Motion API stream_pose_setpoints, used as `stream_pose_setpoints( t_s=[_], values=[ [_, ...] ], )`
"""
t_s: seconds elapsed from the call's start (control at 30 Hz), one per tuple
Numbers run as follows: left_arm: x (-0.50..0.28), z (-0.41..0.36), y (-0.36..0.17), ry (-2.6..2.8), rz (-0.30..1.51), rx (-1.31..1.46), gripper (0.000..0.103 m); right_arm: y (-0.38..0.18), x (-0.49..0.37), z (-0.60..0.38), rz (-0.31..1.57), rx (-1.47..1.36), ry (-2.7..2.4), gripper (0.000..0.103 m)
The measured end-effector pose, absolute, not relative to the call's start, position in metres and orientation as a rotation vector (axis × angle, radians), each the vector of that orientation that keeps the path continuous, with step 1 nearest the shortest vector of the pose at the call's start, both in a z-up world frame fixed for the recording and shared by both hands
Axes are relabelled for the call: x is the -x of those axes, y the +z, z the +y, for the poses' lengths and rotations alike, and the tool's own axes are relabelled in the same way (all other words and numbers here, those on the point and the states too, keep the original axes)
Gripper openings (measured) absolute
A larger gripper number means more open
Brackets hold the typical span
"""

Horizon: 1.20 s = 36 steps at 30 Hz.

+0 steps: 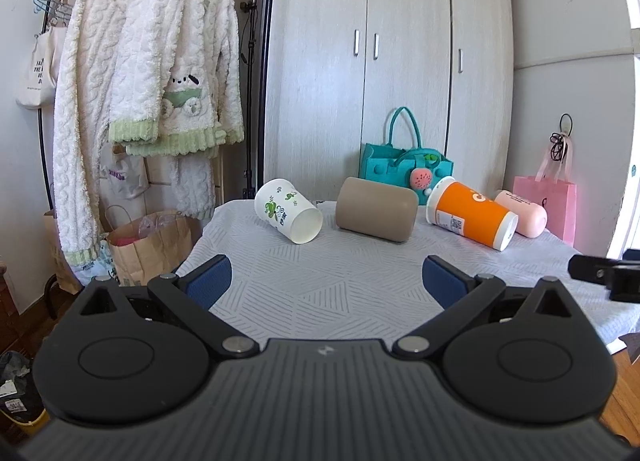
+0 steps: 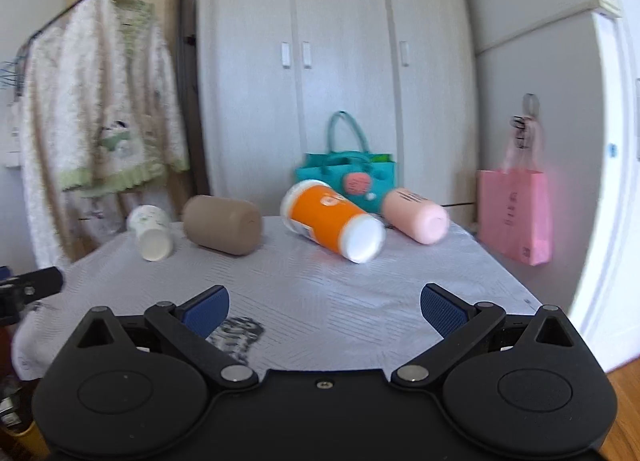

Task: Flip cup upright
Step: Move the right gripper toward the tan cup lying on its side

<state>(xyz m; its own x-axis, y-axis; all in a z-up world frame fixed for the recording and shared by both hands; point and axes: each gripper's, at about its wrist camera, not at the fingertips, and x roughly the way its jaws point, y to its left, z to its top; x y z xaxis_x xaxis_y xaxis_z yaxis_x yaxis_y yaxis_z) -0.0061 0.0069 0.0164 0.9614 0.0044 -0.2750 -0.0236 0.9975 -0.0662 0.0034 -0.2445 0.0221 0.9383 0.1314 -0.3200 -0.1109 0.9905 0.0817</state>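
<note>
Several cups lie on their sides along the far part of the table. From left to right they are a white cup with green print (image 1: 288, 211) (image 2: 151, 232), a tan cup (image 1: 376, 208) (image 2: 223, 225), an orange cup with white ends (image 1: 472, 217) (image 2: 333, 219) and a pink cup (image 1: 522, 213) (image 2: 416, 219). My left gripper (image 1: 326, 279) is open and empty, over the near middle of the table. My right gripper (image 2: 325, 307) is open and empty, short of the orange cup. Each gripper's tip shows at the edge of the other's view.
The table carries a pale patterned cloth (image 1: 320, 281) (image 2: 320, 285). A teal felt bag (image 1: 404, 165) (image 2: 348, 173) stands behind the cups. A pink paper bag (image 1: 546, 205) (image 2: 514, 213) hangs at the right. A clothes rack with fluffy garments (image 1: 140, 81) and paper bags stand left of the table.
</note>
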Motion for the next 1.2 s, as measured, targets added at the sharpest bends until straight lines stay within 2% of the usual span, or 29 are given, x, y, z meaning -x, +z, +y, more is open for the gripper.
stream_pose_setpoints(
  t_s=[0.2, 0.3, 0.47, 0.63, 0.83, 1.2],
  values=[
    [-0.020, 0.021, 0.035, -0.017, 0.368, 0.131, 0.103, 0.056, -0.031, -0.258, 0.358, -0.071, 0.476, 0.103],
    [-0.036, 0.027, 0.039, -0.035, 0.397, 0.173, 0.103, 0.074, -0.061, -0.257, 0.490, -0.062, 0.623, 0.103],
    [-0.068, 0.024, 0.042, -0.065, 0.443, 0.182, 0.103, 0.088, -0.095, -0.235, 0.578, 0.029, 0.707, 0.103],
    [-0.103, 0.034, 0.041, -0.114, 0.521, 0.302, 0.103, 0.093, -0.128, -0.208, 0.634, 0.175, 0.788, 0.103],
    [-0.139, 0.031, 0.043, -0.133, 0.531, 0.360, 0.103, 0.096, -0.178, -0.189, 0.683, 0.254, 0.893, 0.103],
    [-0.179, 0.043, 0.028, -0.145, 0.567, 0.491, 0.103, 0.080, -0.229, -0.154, 0.634, 0.508, 0.845, 0.102]
  ],
)
